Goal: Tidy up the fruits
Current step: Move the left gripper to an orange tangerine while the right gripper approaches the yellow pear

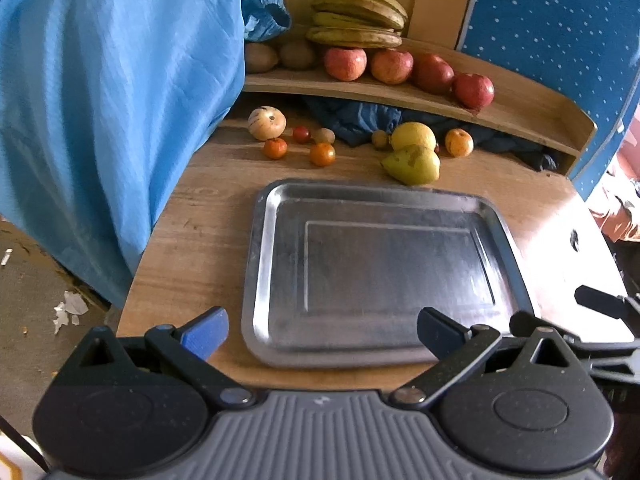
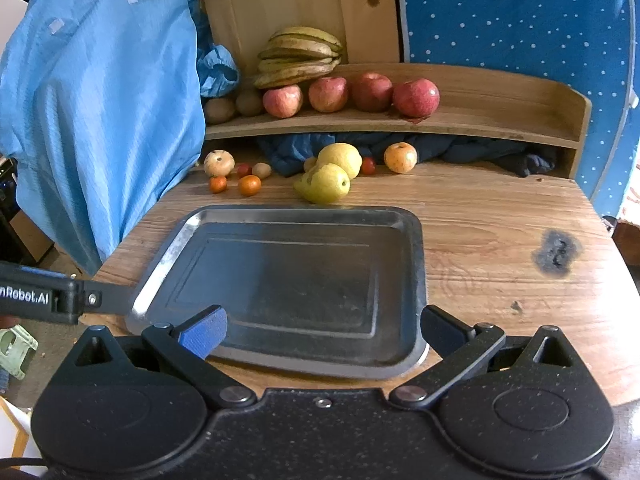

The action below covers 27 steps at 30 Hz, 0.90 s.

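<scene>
An empty metal tray (image 1: pixel 260 240) (image 2: pixel 412 264) lies on the wooden table. Behind it lie loose fruits: a yellow-green pear (image 1: pixel 414 164) (image 2: pixel 326 184), a lemon-like yellow fruit (image 1: pixel 414 134) (image 2: pixel 340 156), small oranges (image 1: pixel 322 154) (image 2: pixel 250 185), a striped pale fruit (image 1: pixel 267 122) (image 2: pixel 219 162) and an orange fruit (image 1: pixel 459 142) (image 2: pixel 400 157). On the shelf sit red apples (image 1: pixel 390 66) (image 2: pixel 328 94), bananas (image 1: pixel 358 14) (image 2: pixel 300 56) and kiwis (image 1: pixel 296 55) (image 2: pixel 249 103). My left gripper (image 1: pixel 322 334) and right gripper (image 2: pixel 322 330) are both open and empty at the tray's near edge.
A blue cloth (image 1: pixel 112 112) (image 2: pixel 104 92) hangs over the table's left side. A dark blue cloth (image 2: pixel 480 148) is stuffed under the shelf. The table has a dark burn mark (image 2: pixel 556 258) at the right. The left gripper's body (image 2: pixel 48 298) shows at the right view's left edge.
</scene>
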{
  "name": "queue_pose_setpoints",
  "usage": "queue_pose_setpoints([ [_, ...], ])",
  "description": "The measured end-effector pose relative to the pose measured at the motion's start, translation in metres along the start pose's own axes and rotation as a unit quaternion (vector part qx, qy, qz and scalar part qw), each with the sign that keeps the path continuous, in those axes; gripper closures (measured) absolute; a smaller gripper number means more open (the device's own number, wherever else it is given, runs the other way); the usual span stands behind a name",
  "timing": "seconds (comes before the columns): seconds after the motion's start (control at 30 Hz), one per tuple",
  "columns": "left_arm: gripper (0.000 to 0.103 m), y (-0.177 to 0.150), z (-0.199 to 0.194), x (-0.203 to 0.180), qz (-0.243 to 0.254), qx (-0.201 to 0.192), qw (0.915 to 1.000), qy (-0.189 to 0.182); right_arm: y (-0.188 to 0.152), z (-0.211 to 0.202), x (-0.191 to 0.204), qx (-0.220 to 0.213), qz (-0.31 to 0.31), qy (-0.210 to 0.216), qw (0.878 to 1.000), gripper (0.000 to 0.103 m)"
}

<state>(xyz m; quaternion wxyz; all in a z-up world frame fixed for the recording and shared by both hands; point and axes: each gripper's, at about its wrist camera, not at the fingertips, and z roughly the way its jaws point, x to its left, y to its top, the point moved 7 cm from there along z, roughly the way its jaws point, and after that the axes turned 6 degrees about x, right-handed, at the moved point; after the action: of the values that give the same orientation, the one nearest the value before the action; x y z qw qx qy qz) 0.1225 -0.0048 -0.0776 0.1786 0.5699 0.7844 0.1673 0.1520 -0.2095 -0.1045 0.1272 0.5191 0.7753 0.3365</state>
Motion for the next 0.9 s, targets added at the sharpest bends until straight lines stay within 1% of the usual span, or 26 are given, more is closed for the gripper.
queue_pose_setpoints([
  [0.1,0.001,0.022,0.015,0.005,0.001,0.004,0.9999,-0.013,0.011,0.012,0.002,0.000,-0.004,-0.003,1.000,0.000],
  [0.23,0.001,0.053,0.033,0.008,0.016,0.008,0.9993,-0.032,0.030,0.027,0.002,-0.001,0.002,-0.018,1.000,0.000],
  [0.47,0.001,0.093,0.069,0.034,0.022,0.022,0.9986,-0.042,0.052,0.062,0.012,0.014,0.021,-0.043,0.999,0.000],
  [0.67,0.001,0.119,0.095,0.050,0.038,0.030,0.9979,-0.043,0.061,0.082,0.026,0.025,0.027,-0.067,0.997,0.000],
  [0.8,0.001,0.129,0.107,0.049,0.051,0.037,0.9968,-0.049,0.065,0.090,0.034,0.033,0.023,-0.078,0.996,0.000],
  [0.9,0.001,0.135,0.113,0.045,0.060,0.039,0.9957,-0.059,0.074,0.098,0.035,0.033,0.014,-0.085,0.996,0.000],
])
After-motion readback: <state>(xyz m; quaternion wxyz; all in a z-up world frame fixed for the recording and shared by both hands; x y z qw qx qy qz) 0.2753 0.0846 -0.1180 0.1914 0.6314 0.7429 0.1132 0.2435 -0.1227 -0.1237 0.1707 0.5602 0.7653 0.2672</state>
